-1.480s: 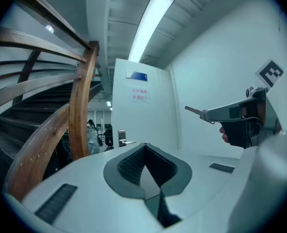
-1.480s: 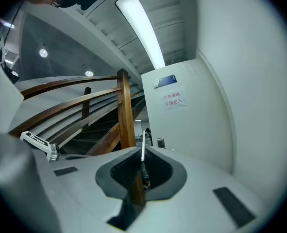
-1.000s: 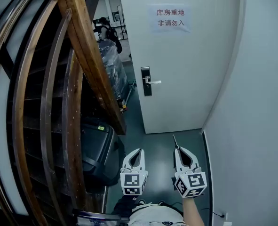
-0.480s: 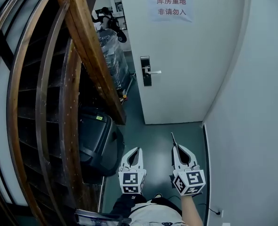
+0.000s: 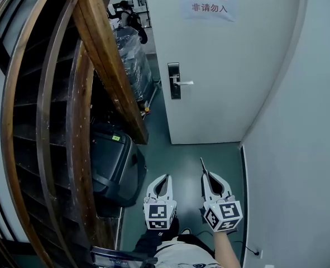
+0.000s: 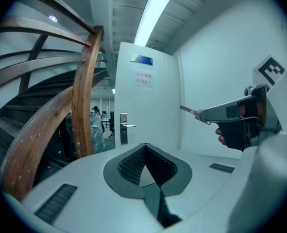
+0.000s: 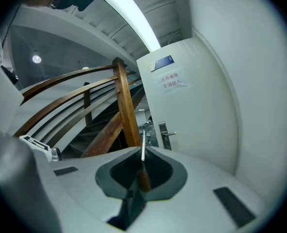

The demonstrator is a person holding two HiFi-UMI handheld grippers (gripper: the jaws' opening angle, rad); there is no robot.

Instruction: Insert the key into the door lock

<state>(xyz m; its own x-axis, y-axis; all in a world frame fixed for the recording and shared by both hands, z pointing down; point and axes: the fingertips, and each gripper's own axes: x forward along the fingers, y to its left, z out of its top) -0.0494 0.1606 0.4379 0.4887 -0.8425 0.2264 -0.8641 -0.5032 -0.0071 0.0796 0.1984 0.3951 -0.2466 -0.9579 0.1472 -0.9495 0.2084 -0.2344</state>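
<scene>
A white door (image 5: 220, 66) stands ahead with a dark lock plate and silver lever handle (image 5: 175, 81) at its left edge; the lock plate (image 6: 124, 132) and the lock plate (image 7: 165, 134) also show far ahead in both gripper views. My right gripper (image 5: 207, 178) is shut on a thin silver key (image 7: 143, 149) whose blade sticks out past the jaw tips. The key (image 5: 202, 165) points toward the door, well short of it. My left gripper (image 5: 162, 182) hangs beside the right one, shut and empty.
A curved wooden stair railing (image 5: 103, 54) rises on the left, a black case (image 5: 113, 166) below it. A pale wall (image 5: 299, 127) closes the right side. A paper sign (image 5: 209, 3) is on the door. A person (image 5: 130, 22) stands far off past the doorway.
The view has drifted slightly; the door and lock sit a little nearer and the grippers have edged forward. Both grippers keep their hold and spacing.
</scene>
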